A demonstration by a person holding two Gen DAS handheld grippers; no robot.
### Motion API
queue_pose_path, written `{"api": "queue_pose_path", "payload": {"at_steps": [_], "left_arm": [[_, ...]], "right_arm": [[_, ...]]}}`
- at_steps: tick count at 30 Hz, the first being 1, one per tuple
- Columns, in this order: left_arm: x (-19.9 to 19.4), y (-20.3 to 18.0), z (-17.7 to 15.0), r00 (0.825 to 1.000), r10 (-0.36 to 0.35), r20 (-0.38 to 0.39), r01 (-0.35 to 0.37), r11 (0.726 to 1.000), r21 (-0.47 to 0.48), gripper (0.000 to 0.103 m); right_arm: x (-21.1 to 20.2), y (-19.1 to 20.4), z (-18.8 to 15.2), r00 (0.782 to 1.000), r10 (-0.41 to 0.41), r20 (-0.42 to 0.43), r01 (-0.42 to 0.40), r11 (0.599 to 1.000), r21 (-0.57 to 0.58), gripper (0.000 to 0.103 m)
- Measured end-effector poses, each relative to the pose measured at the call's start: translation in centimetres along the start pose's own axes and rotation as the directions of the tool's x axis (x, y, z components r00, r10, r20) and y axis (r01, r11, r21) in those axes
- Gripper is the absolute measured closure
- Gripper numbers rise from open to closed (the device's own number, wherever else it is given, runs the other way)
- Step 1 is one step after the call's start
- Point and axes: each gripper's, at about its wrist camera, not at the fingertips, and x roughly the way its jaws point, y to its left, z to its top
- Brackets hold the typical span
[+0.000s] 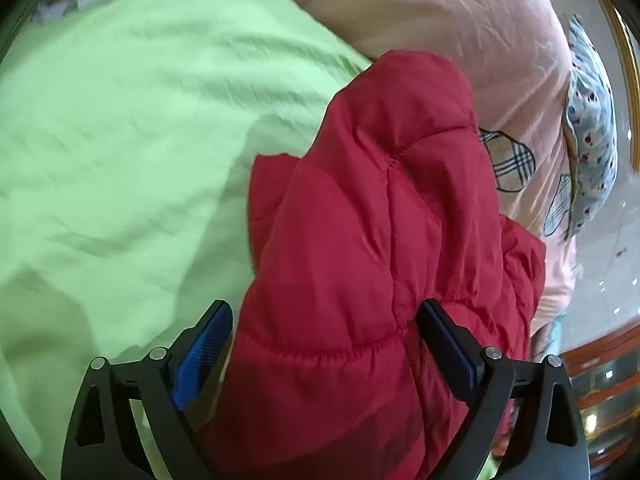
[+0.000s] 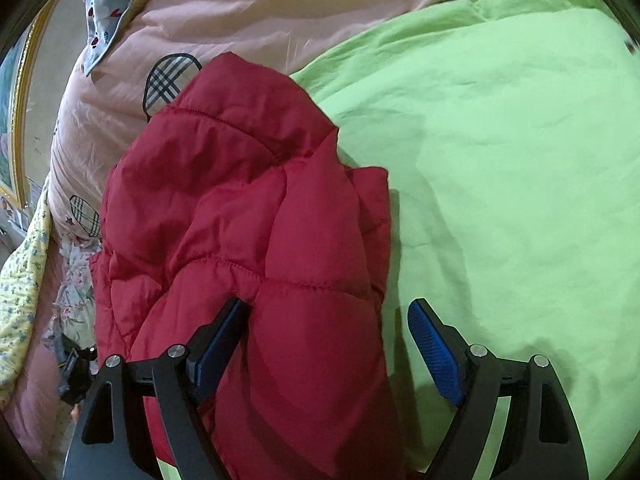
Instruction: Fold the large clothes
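Bedding fills both views: a lime-green sheet (image 1: 132, 128) covers the bed, with a pale pink quilt (image 1: 460, 20) bunched along its far side. On the sheet lies a red puffer jacket (image 1: 380, 208), folded into a thick bundle whose long axis runs straight away from you, from the grippers toward the pink quilt. Your left gripper (image 1: 324, 344) has its jaws spread wide, and the near end of the jacket sits between them; one blue pad stands clear over green sheet, the other lies against the red fabric without squeezing it. Your right gripper (image 2: 328, 340) is likewise spread wide over the same near end, one pad tucked at a quilted seam, the other clear over the sheet. Neither holds the jacket. Both hands look about equally near, one at each side of the bundle's near edge. Any next fold would likely carry that near end forward along the jacket's length.
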Motion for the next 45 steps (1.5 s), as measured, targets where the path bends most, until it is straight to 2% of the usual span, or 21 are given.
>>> {"api": "queue_pose_path", "payload": {"at_steps": [3, 5, 7, 8, 9, 11, 12, 14, 18, 27, 32, 35, 39, 45], "left_arm": [[1.2, 0.0, 0.3, 0.999, -0.024, -0.029, 0.024, 1.0, -0.008, 0.008], [1.7, -0.5, 0.4, 0.999, -0.009, -0.033, 0.009, 1.0, 0.023, 0.009], [1.9, -1.0, 0.5, 0.999, 0.01, -0.03, -0.008, 0.999, 0.053, 0.016], [1.8, -1.3, 0.5, 1.0, 0.009, -0.026, -0.007, 0.997, 0.071, 0.025], [1.5, -1.7, 0.3, 1.0, 0.006, -0.022, -0.004, 0.996, 0.085, 0.034], [0.9, -2.4, 0.0, 1.0, 0.008, -0.014, -0.006, 0.992, 0.125, 0.045], [0.6, -2.7, -0.2, 1.0, 0.011, -0.01, -0.01, 0.99, 0.143, 0.05], [0.0, -3.1, -0.4, 1.0, 0.008, -0.004, -0.007, 0.987, 0.16, 0.055], [-1.7, -4.0, -0.9, 1.0, -0.002, 0.0, 0.002, 0.984, 0.179, 0.06], [-7.3, -4.4, -4.8, 0.997, -0.044, -0.059, 0.057, 0.97, 0.235, 0.063], [-10.5, -3.1, -7.2, 0.991, -0.067, -0.114, 0.092, 0.969, 0.23, 0.063], [-10.9, -2.8, -7.8, 0.99, -0.068, -0.127, 0.095, 0.969, 0.228, 0.063], [-10.5, -1.9, -7.7, 0.991, -0.048, -0.126, 0.073, 0.976, 0.206, 0.061], [-9.3, -1.7, -7.7, 0.996, 0.025, -0.085, -0.007, 0.979, 0.204, 0.055]], "right_arm": [[0.7, 0.0, 0.0, 0.999, 0.037, -0.024, -0.036, 0.999, 0.023, 0.017], [1.3, 0.0, 0.0, 0.996, 0.08, -0.045, -0.078, 0.996, 0.046, 0.016], [2.1, 0.6, -0.4, 0.993, 0.092, -0.074, -0.09, 0.995, 0.04, 0.018], [2.4, 1.1, -0.5, 0.993, 0.085, -0.079, -0.084, 0.996, 0.025, 0.019], [2.5, 1.7, -0.6, 0.994, 0.073, -0.081, -0.072, 0.997, 0.007, 0.024], [2.2, 2.2, -0.9, 0.994, 0.069, -0.084, -0.069, 0.998, 0.002, 0.038], [1.9, 2.5, -0.9, 0.993, 0.076, -0.086, -0.076, 0.997, 0.0, 0.049], [1.0, 3.4, -1.0, 0.993, 0.081, -0.085, -0.083, 0.996, -0.021, 0.06], [-1.0, 5.1, -2.0, 0.993, 0.081, -0.086, -0.087, 0.994, -0.067, 0.067], [-5.8, 5.8, -6.2, 0.983, 0.133, -0.127, -0.147, 0.983, -0.111, 0.069], [-7.3, 5.2, -9.0, 0.976, 0.148, -0.159, -0.166, 0.98, -0.106, 0.069], [-7.7, 5.0, -9.9, 0.973, 0.156, -0.169, -0.174, 0.979, -0.101, 0.069], [-7.4, 4.5, -10.2, 0.974, 0.155, -0.164, -0.17, 0.982, -0.078, 0.068], [-6.6, 4.1, -10.4, 0.983, 0.113, -0.142, -0.124, 0.99, -0.072, 0.065]]}}
